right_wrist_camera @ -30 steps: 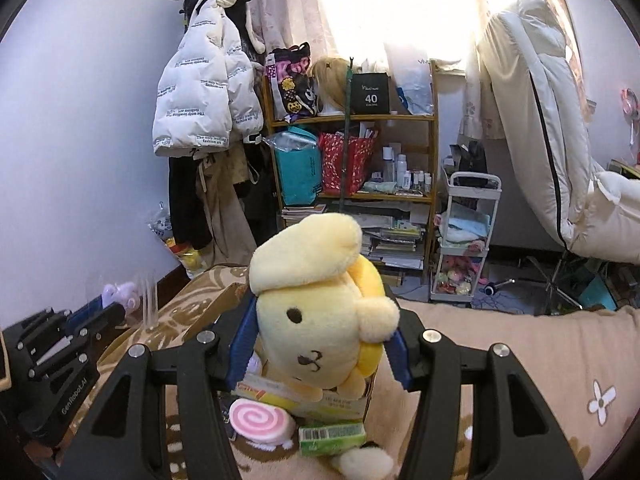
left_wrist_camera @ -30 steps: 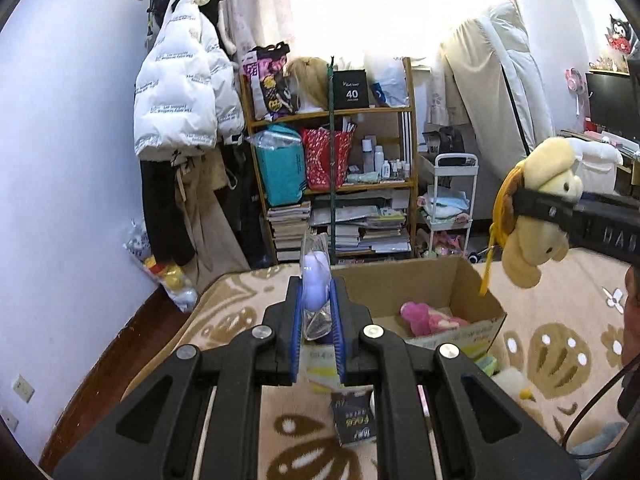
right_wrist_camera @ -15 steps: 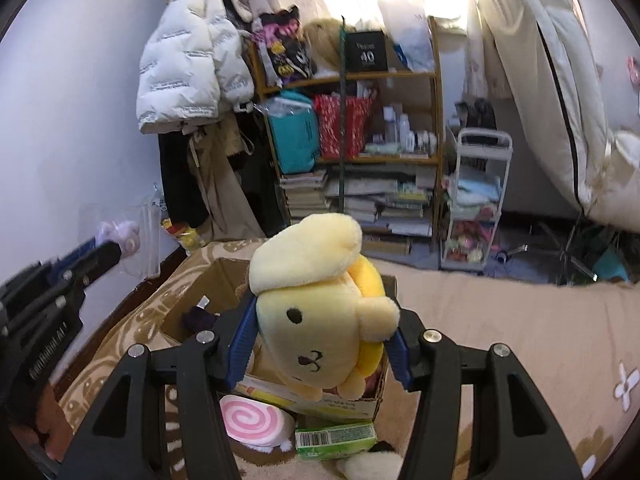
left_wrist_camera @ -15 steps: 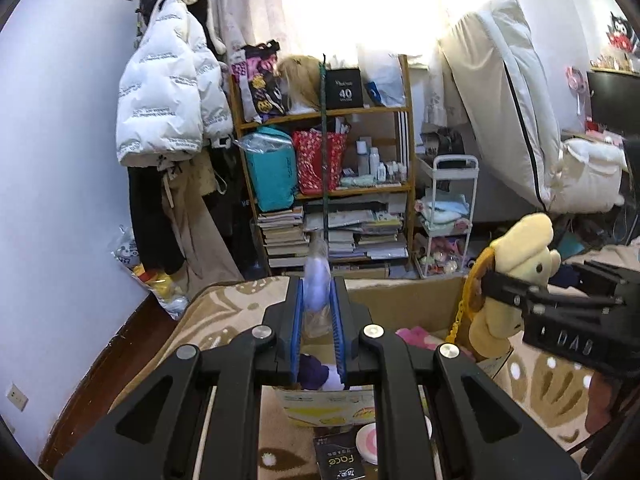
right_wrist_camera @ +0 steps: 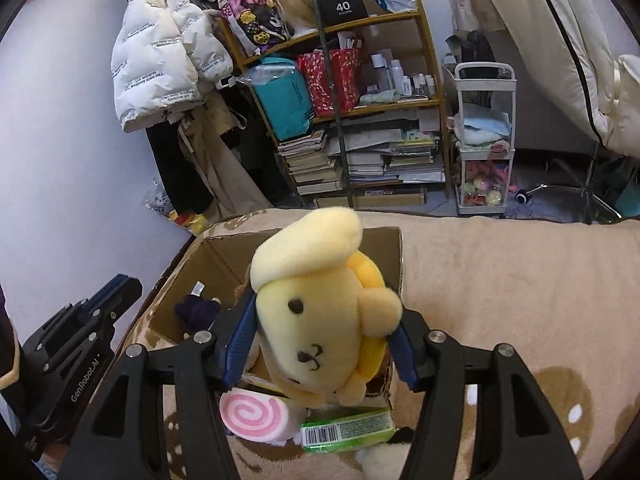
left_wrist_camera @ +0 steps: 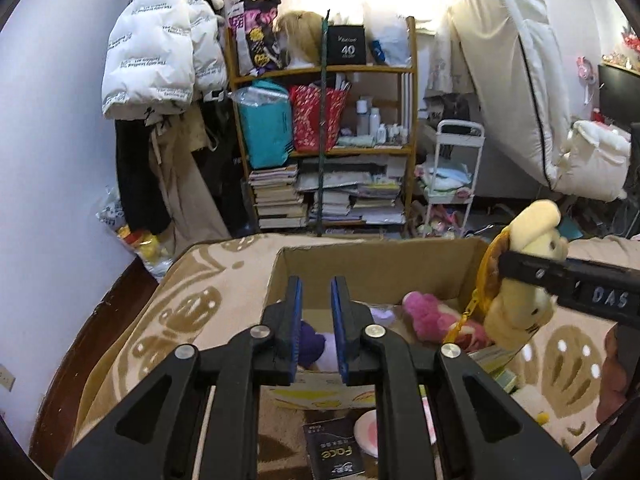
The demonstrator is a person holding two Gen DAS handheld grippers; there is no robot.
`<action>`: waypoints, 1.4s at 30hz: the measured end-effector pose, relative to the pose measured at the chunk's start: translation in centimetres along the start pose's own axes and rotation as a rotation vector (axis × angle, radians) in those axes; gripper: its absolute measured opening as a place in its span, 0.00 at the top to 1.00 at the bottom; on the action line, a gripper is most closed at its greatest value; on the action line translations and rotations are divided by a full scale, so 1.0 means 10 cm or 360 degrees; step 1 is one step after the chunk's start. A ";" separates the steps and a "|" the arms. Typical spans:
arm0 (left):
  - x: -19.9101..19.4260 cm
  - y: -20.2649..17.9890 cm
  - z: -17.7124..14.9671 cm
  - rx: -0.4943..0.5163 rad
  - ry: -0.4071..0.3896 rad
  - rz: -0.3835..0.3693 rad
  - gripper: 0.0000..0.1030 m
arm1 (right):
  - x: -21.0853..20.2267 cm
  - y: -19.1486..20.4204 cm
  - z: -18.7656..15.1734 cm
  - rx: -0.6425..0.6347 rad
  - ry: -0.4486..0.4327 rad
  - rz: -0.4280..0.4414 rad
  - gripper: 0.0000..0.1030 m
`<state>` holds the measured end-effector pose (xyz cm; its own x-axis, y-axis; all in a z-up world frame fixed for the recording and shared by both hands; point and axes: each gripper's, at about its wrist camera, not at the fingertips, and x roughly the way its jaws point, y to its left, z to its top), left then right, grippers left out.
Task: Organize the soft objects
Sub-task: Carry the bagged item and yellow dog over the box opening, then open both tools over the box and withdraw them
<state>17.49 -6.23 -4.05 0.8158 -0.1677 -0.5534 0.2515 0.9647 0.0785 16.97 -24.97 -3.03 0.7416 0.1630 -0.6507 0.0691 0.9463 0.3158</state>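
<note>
The right gripper (right_wrist_camera: 320, 344) (its side reads "DAS") clamps the yellow plush dog (right_wrist_camera: 320, 312) above the brown cardboard box (left_wrist_camera: 360, 268). The left gripper (left_wrist_camera: 316, 320), marked "GenRobot.AI", is parted and holds nothing.

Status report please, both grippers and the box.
Left gripper open, empty, over cardboard box. Right gripper shut on yellow plush, above box. Nothing blocking.

Both wrist views sit close above the open brown cardboard box (left_wrist_camera: 372, 264) (right_wrist_camera: 208, 264), facing the cluttered wooden bookshelf (left_wrist_camera: 324, 68) (right_wrist_camera: 340, 28); left view angles from box's left, right view from its right.
</note>
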 end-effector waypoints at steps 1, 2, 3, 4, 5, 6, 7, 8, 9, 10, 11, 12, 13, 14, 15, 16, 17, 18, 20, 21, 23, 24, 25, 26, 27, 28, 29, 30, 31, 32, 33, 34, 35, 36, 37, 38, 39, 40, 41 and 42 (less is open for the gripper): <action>0.02 0.00 -0.03 -0.0006 0.0017 0.0012 0.81 | 0.02 -0.01 0.00 0.0005 0.0002 -0.0001 0.37; 0.05 0.01 -0.05 -0.0015 0.0035 0.0013 0.81 | 0.02 -0.02 0.00 0.0009 0.0005 -0.0002 0.37; 0.08 0.02 -0.07 -0.0033 0.0063 0.0008 0.81 | 0.04 -0.03 -0.01 0.0021 0.0010 -0.0003 0.37; 0.11 0.05 -0.08 -0.0049 0.0086 0.0004 0.80 | 0.05 -0.04 -0.01 0.0028 0.0013 0.0000 0.36; 0.14 0.07 -0.10 -0.0069 0.0115 0.0003 0.80 | 0.06 -0.05 -0.01 0.0035 0.0018 0.0003 0.36; 0.16 0.09 -0.11 -0.0085 0.0136 0.0005 0.80 | 0.06 -0.05 -0.02 0.0042 0.0023 0.0004 0.36; 0.17 0.10 -0.12 -0.0095 0.0147 0.0009 0.80 | 0.07 -0.05 -0.02 0.0043 0.0025 0.0005 0.35; 0.17 0.12 -0.13 -0.0107 0.0155 0.0015 0.80 | 0.07 -0.05 -0.03 0.0040 0.0026 0.0005 0.34; 0.16 0.13 -0.13 -0.0115 0.0159 0.0018 0.79 | 0.06 -0.05 -0.02 0.0033 0.0028 0.0001 0.30; 0.16 0.14 -0.14 -0.0122 0.0163 0.0020 0.76 | 0.05 -0.04 -0.02 0.0028 0.0025 0.0000 0.26; 0.15 0.16 -0.14 -0.0127 0.0163 0.0026 0.72 | 0.05 -0.03 -0.03 0.0022 0.0022 0.0002 0.24; 0.14 0.17 -0.13 -0.0131 0.0162 0.0032 0.70 | 0.04 -0.02 -0.03 0.0016 0.0020 0.0008 0.22; 0.12 0.18 -0.14 -0.0133 0.0158 0.0039 0.65 | 0.04 0.00 -0.03 0.0007 0.0019 0.0011 0.21; 0.11 0.18 -0.14 -0.0133 0.0155 0.0045 0.57 | 0.04 0.01 -0.03 -0.0005 0.0021 0.0010 0.20; 0.10 0.19 -0.14 -0.0134 0.0151 0.0054 0.52 | 0.04 0.03 -0.03 -0.0021 0.0023 0.0003 0.19; 0.08 0.19 -0.14 -0.0135 0.0141 0.0069 0.46 | 0.04 0.03 -0.03 -0.0030 0.0025 0.0000 0.16; 0.07 0.19 -0.15 -0.0135 0.0137 0.0081 0.39 | 0.04 0.04 -0.04 -0.0037 0.0027 -0.0004 0.14; 0.06 0.19 -0.14 -0.0132 0.0138 0.0091 0.36 | 0.04 0.05 -0.05 -0.0044 0.0029 -0.0008 0.12; 0.06 0.19 -0.14 -0.0123 0.0149 0.0101 0.28 | 0.04 0.06 -0.06 -0.0053 0.0037 -0.0019 0.10; 0.06 0.19 -0.15 -0.0122 0.0152 0.0103 0.28 | 0.04 0.07 -0.07 -0.0067 0.0043 -0.0027 0.09; 0.06 0.21 -0.16 -0.0128 0.0168 0.0107 0.26 | 0.05 0.10 -0.09 -0.0105 0.0047 -0.0048 0.06; 0.06 0.23 -0.17 -0.0135 0.0181 0.0114 0.25 | 0.05 0.11 -0.10 -0.0127 0.0048 -0.0060 0.04; 0.06 0.24 -0.18 -0.0142 0.0190 0.0119 0.24 | 0.05 0.14 -0.12 -0.0150 0.0051 -0.0073 0.03; 0.05 0.26 -0.19 -0.0150 0.0201 0.0126 0.22 | 0.05 0.16 -0.13 -0.0172 0.0061 -0.0082 0.03; 0.05 0.28 -0.20 -0.0155 0.0209 0.0130 0.22 | 0.05 0.17 -0.14 -0.0187 0.0070 -0.0086 0.02; 0.04 0.30 -0.21 -0.0160 0.0217 0.0140 0.20 | 0.05 0.18 -0.14 -0.0197 0.0075 -0.0089 0.02; 0.03 0.31 -0.22 -0.0164 0.0223 0.0152 0.18 | 0.04 0.18 -0.15 -0.0206 0.0078 -0.0090 0.02; 0.03 0.31 -0.22 -0.0167 0.0227 0.0166 0.17 | 0.02 0.19 -0.16 -0.0217 0.0080 -0.0094 0.02; 0.01 0.33 -0.23 -0.0173 0.0230 0.0178 0.16 | 0.01 0.20 -0.17 -0.0223 0.0082 -0.0097 0.02; 0.00 0.34 -0.24 -0.0182 0.0235 0.0183 0.16 | 0.00 0.20 -0.19 -0.0231 0.0084 -0.0099 0.02; -0.01 0.35 -0.24 -0.0190 0.0240 0.0179 0.16 | -0.03 0.21 -0.21 -0.0239 0.0088 -0.0104 0.02; -0.03 0.36 -0.25 -0.0198 0.0246 0.0168 0.16 | -0.05 0.20 -0.23 -0.0242 0.0092 -0.0109 0.02; -0.05 0.36 -0.25 -0.0203 0.0251 0.0158 0.16 | -0.07 0.20 -0.25 -0.0240 0.0097 -0.0115 0.02; -0.07 0.37 -0.26 -0.0206 0.0254 0.0154 0.16 | -0.09 0.19 -0.27 -0.0229 0.0107 -0.0122 0.02; -0.09 0.37 -0.28 -0.0206 0.0260 0.0151 0.16 | -0.10 0.19 -0.29 -0.0221 0.0113 -0.0124 0.02; -0.11 0.38 -0.29 -0.0206 0.0265 0.0148 0.15 | -0.12 0.18 -0.31 -0.0212 0.0119 -0.0124 0.02; -0.13 0.38 -0.30 -0.0207 0.0276 0.0146 0.15 | -0.14 0.18 -0.32 -0.0206 0.0123 -0.0124 0.02; -0.14 0.38 -0.31 -0.0209 0.0288 0.0141 0.15 | -0.16 0.18 -0.34 -0.0202 0.0128 -0.0124 0.02; -0.16 0.39 -0.32 -0.0213 0.0304 0.0126 0.15 | -0.18 0.19 -0.35 -0.0204 0.0131 -0.0127 0.01; -0.18 0.39 -0.33 -0.0213 0.0328 0.0102 0.15 | -0.21 0.20 -0.37 -0.0213 0.0143 -0.0134 0.01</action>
<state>15.29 -1.52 -5.53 0.7011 -0.0737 -0.7093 0.1204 0.9926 0.0160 13.10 -22.41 -3.59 0.6739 0.1001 -0.7320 0.0348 0.9854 0.1668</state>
